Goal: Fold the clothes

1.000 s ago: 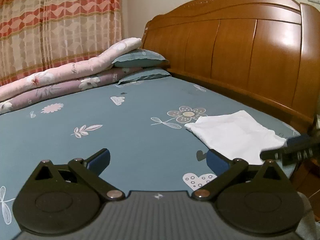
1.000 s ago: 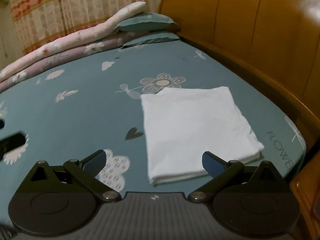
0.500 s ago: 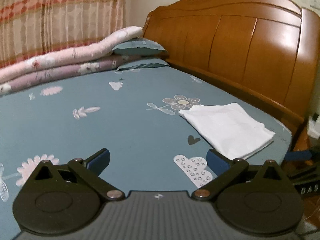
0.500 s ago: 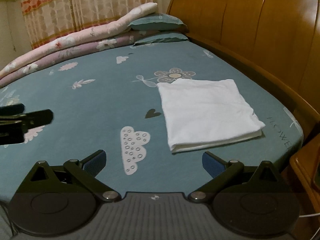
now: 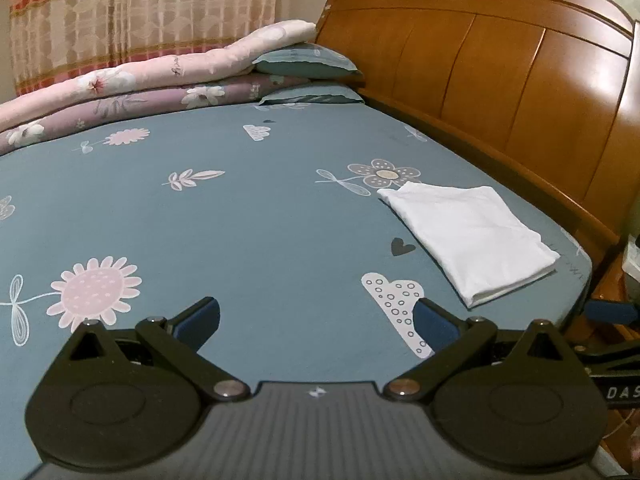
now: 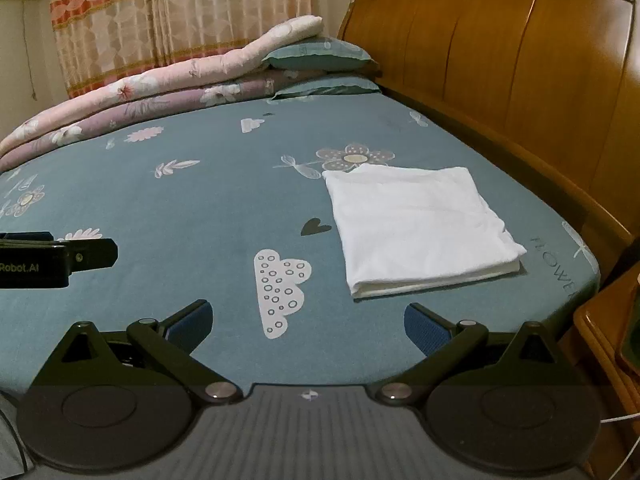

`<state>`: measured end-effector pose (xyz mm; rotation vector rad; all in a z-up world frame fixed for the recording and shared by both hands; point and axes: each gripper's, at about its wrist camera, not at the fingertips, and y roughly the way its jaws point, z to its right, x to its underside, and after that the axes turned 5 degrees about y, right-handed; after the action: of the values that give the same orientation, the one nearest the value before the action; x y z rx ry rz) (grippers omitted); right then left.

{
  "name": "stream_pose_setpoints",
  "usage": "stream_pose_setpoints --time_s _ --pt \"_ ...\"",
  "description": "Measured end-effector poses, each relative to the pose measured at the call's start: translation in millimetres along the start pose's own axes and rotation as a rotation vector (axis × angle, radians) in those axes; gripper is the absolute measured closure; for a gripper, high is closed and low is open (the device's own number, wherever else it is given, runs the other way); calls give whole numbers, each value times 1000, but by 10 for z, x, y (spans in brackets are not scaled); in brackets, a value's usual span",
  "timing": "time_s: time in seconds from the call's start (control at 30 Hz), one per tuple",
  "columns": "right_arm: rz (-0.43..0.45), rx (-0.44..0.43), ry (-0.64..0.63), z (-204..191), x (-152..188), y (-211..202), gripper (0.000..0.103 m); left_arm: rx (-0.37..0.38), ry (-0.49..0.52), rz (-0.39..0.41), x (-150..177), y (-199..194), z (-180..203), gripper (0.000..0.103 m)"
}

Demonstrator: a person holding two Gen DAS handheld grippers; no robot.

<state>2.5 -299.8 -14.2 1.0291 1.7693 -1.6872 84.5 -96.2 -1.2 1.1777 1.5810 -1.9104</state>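
Note:
A white garment (image 5: 470,236) (image 6: 420,228) lies folded into a flat rectangle on the blue flowered bedsheet (image 5: 240,216) (image 6: 200,208), near the bed's right corner by the headboard. My left gripper (image 5: 316,320) is open and holds nothing, near the bed's front edge, well to the left of the garment. My right gripper (image 6: 306,322) is also open and holds nothing, in front of the garment and clear of it. The left gripper's body (image 6: 52,258) shows at the left edge of the right wrist view.
A wooden headboard (image 5: 500,80) (image 6: 500,60) runs along the right side. Rolled pink and purple quilts (image 5: 140,88) (image 6: 140,92) and two teal pillows (image 5: 308,64) (image 6: 320,58) lie at the far side before a patterned curtain (image 5: 140,12). A wooden bedside stand (image 6: 608,328) is at the right.
Both grippers have drawn back from the folded garment toward the bed's front edge, so more of the sheet shows. The garment has not moved. Both stay open.

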Motion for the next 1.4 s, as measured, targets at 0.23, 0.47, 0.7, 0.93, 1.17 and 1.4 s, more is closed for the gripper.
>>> stream_pose_setpoints --time_s 0.23,0.47,0.7,0.93,1.17,1.4 --pt "-2 10 10 -3 7 17 0 -6 26 -22 21 -11 31 1" --pt "-4 25 25 11 24 68 0 -17 21 -61 65 24 28 1" --pt "-16 23 43 39 26 158 0 -28 26 -83 89 45 5 1" --pt "-22 13 41 35 16 197 0 -33 26 -94 93 56 -4 1" --pt "-17 13 49 52 18 183 0 -31 27 -103 95 66 9 1" --pt "-17 5 51 72 13 181 0 -32 35 -101 96 59 38 1"
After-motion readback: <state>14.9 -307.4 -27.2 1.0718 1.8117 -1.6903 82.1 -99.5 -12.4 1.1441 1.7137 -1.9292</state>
